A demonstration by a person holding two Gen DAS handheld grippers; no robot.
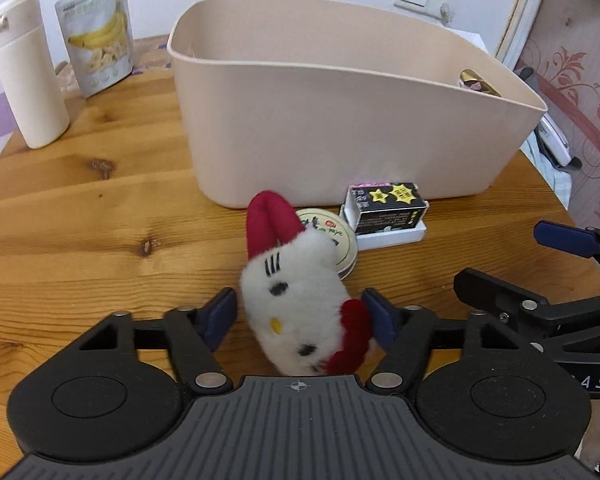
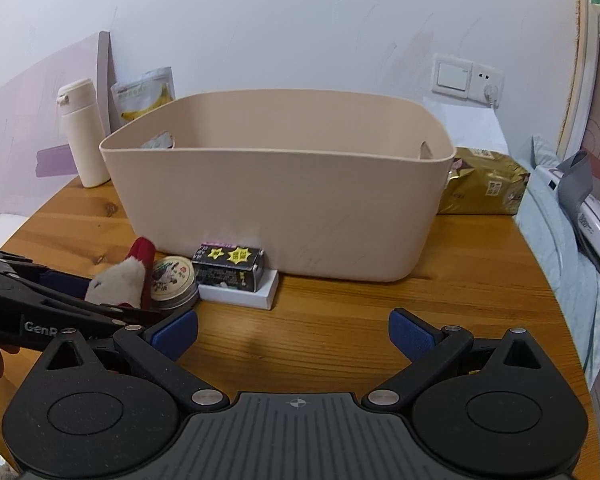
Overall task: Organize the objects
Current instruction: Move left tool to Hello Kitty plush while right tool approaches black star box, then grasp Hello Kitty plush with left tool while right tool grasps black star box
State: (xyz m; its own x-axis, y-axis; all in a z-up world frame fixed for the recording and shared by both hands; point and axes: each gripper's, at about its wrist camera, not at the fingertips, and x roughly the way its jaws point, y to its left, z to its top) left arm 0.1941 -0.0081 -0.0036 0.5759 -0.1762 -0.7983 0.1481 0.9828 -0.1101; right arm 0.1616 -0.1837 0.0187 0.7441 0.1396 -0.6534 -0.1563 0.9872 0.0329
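- Left wrist view: left gripper [image 1: 304,316] set around a white plush toy [image 1: 296,300] with red ears and bow; blue pads [image 1: 220,314] just beside the fur on both sides, hard to tell whether pressing or merely flanking.
- Toy lying on the wooden table [image 1: 100,208], its ears pointing toward the beige bin [image 1: 340,132], its far side against or just over a round tin [image 1: 332,236].
- Just beside the tin, a black carton [image 1: 384,206] resting on a flat white box [image 1: 392,236], both close to the bin's front wall.
- Right wrist view: right gripper [image 2: 294,334] spread wide, holding nothing, hovering over bare table in front of the bin.
- Farther off: a cream bottle [image 1: 24,68] and a banana snack pouch [image 1: 96,36] at the back left; a gold packet [image 2: 480,184] beside the bin's right end.
- Likely step: securing the toy for a lift into the bin.
- Risk of a weak hold: soft fur compressing, toy sagging or slipping out on the way up.
- Risk of dragging the tin along, or nudging the carton off its box, given how close they sit.
- Risk of snagging the bin's rim if lifted too low.
- Risk of the two grippers bumping, the right one hanging near the left.
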